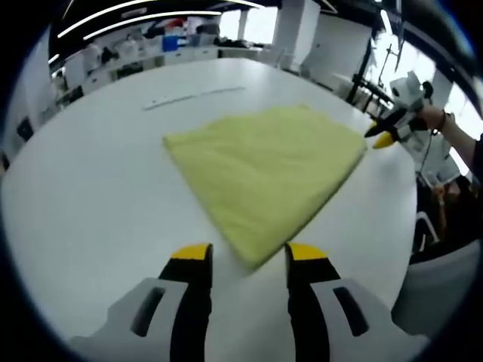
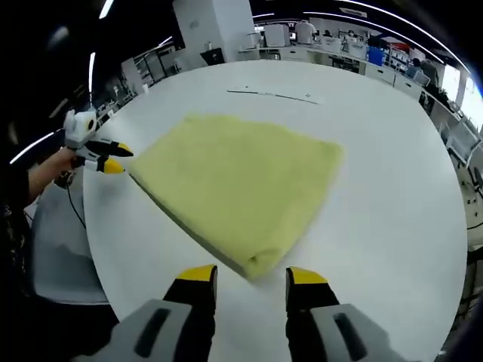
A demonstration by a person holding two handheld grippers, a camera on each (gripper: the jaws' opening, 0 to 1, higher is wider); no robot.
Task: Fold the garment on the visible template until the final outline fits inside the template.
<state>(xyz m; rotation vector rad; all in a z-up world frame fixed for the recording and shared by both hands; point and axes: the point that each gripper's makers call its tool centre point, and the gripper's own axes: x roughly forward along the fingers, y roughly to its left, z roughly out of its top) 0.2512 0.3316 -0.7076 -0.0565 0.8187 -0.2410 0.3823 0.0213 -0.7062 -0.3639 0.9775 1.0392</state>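
1. Left gripper view: left gripper (image 1: 248,255) at lower centre, jaws apart, straddling the near corner of the folded yellow garment (image 1: 270,170) lying mid-frame on the white table (image 1: 90,196). Right gripper (image 1: 383,136) at right edge; finger state unclear.
2. Right gripper view: right gripper (image 2: 251,274) at lower centre, jaws apart, garment (image 2: 234,181) corner between the tips.

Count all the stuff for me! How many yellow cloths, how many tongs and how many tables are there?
Yellow cloth: 1
Tongs: 2, the left tongs and the right tongs
White table: 1
Total: 4
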